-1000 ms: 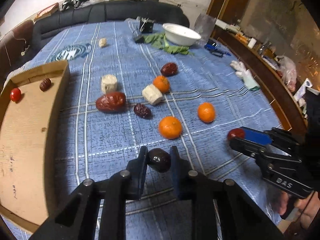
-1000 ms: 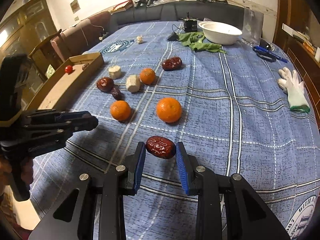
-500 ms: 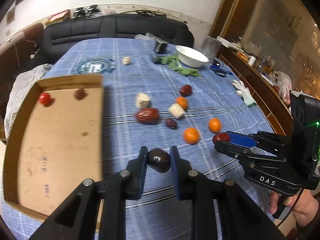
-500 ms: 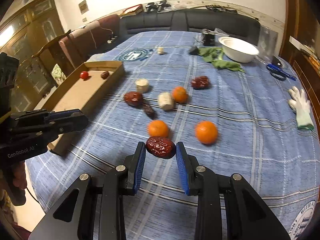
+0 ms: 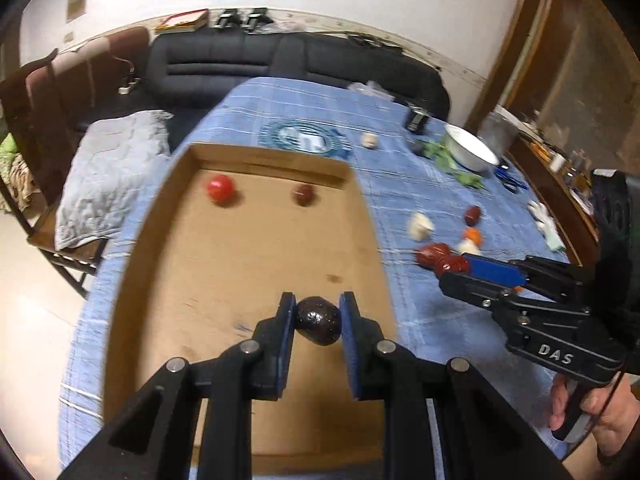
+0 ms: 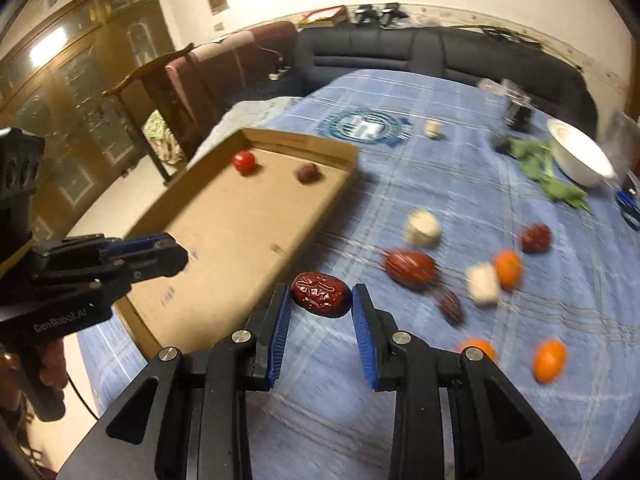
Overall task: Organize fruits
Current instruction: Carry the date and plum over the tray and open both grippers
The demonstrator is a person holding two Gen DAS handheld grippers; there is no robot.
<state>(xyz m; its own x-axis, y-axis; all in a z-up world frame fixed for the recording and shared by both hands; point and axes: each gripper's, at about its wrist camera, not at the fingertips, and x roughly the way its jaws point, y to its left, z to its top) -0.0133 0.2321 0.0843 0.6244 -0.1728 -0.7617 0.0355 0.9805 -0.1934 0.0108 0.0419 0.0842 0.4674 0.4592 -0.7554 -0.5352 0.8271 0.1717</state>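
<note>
Risk: my left hand-held gripper [image 5: 317, 316], clamping a dark wrinkled date [image 5: 318, 319] above the shallow cardboard tray [image 5: 256, 256], could let it roll on release; my right hand-held gripper [image 6: 319, 299], pinching a glossy red date [image 6: 319, 294], sits outside the tray's near corner.

Glossy, wrinkled date [image 6: 319, 294] — matt cardboard tray [image 6: 224, 236], woven blue tablecloth [image 6: 460, 184].

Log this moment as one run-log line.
left gripper: shut on dark fruit, over cardboard tray | right gripper: shut on red date, beside tray's near corner | tray holds: cherry tomato, small date
</note>
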